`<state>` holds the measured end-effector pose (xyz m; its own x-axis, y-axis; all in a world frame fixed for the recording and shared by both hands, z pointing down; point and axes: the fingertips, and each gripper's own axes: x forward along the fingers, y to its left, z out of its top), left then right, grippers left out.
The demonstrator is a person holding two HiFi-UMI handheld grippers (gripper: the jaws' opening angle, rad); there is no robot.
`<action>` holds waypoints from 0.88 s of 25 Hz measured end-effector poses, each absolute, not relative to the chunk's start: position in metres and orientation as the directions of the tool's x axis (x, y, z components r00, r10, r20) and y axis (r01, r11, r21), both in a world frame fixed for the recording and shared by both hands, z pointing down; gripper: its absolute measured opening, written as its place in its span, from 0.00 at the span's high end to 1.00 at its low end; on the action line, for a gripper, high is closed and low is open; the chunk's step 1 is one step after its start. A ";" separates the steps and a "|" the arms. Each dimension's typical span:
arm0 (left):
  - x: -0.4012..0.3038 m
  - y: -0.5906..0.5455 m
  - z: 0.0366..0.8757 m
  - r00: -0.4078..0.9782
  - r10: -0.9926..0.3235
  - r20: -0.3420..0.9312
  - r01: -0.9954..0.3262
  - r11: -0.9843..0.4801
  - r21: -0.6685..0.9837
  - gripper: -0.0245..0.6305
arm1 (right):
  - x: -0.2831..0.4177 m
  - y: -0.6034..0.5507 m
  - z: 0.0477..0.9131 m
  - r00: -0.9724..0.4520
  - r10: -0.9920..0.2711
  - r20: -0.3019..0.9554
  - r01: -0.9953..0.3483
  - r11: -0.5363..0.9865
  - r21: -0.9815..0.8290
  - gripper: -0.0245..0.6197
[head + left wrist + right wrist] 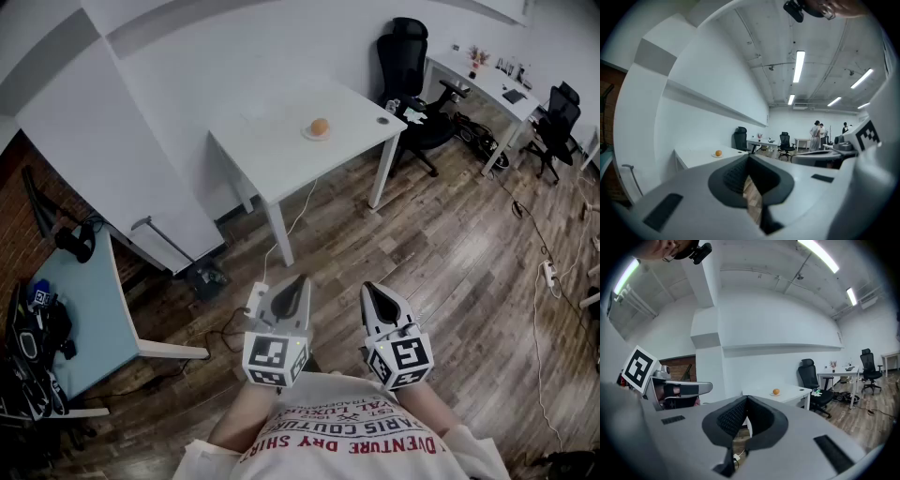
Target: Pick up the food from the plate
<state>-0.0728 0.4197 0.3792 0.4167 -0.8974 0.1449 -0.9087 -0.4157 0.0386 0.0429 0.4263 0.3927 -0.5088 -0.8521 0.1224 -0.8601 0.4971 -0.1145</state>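
Evidently the left gripper [299, 279] and right gripper [369, 287] hang low, fingers pressed together and empty, because the round orange food [320, 126] sits well apart at twelve o'clock on its small pale plate [308, 135].

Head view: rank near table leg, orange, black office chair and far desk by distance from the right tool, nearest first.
1. Near table leg, just ahead-left of the right tool.
2. Orange, on its plate on the white table.
3. Black office chair, past the table's far corner.
4. Far desk, upper right by the wall.
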 end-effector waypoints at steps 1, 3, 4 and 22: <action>-0.070 0.420 0.379 0.420 -0.896 0.146 -0.907 -0.419 0.036 0.95 | 0.045 0.426 0.392 -0.505 -0.855 0.117 -0.862 0.493 -0.120 0.94; -0.065 0.420 0.378 0.426 -0.893 0.146 -0.904 -0.426 0.035 0.95 | 0.051 0.425 0.390 -0.499 -0.860 0.108 -0.865 0.485 -0.131 0.94; -0.062 0.420 0.379 0.429 -0.891 0.144 -0.903 -0.429 0.037 0.95 | 0.054 0.425 0.390 -0.497 -0.862 0.104 -0.865 0.483 -0.134 0.94; -0.019 0.386 0.388 0.474 -0.872 0.124 -0.879 -0.462 0.116 0.95 | 0.102 0.399 0.409 -0.468 -0.873 0.139 -0.877 0.438 -0.198 0.94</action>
<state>-0.0189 0.3861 0.3884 0.4742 -0.8716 0.1239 -0.8793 -0.4619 0.1159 0.1017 0.3994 0.4091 -0.4678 -0.8729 0.1385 -0.8768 0.4385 -0.1976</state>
